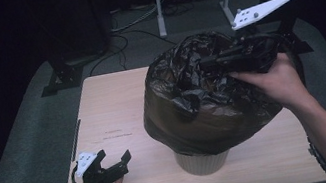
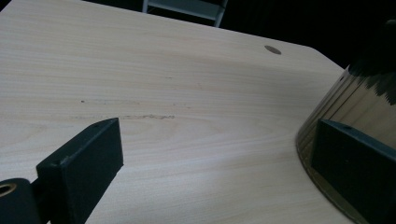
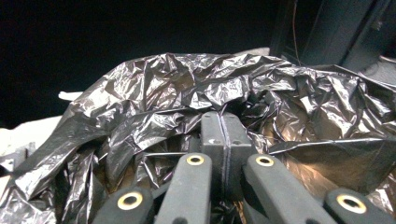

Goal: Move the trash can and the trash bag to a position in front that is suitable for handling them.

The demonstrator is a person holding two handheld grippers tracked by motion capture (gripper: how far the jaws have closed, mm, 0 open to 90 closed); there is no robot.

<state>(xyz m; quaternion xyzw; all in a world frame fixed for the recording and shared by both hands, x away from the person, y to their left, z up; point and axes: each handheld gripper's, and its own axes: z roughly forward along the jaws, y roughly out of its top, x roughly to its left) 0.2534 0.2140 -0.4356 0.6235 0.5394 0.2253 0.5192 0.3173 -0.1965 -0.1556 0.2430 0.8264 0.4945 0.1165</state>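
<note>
Table (image 1: 118,109) pale wood; bin (image 1: 201,161) stands on it toward the near right, draped in a crumpled black bag (image 1: 193,101) that hangs over its rim and hides most of its wall; right gripper (image 1: 209,63) over the bag's top, jaws pressed together, whether any film is pinched between them cannot be told; left gripper (image 1: 114,158) rests on the table left of the bin, well apart from it, jaws wide, nothing between them.
</note>
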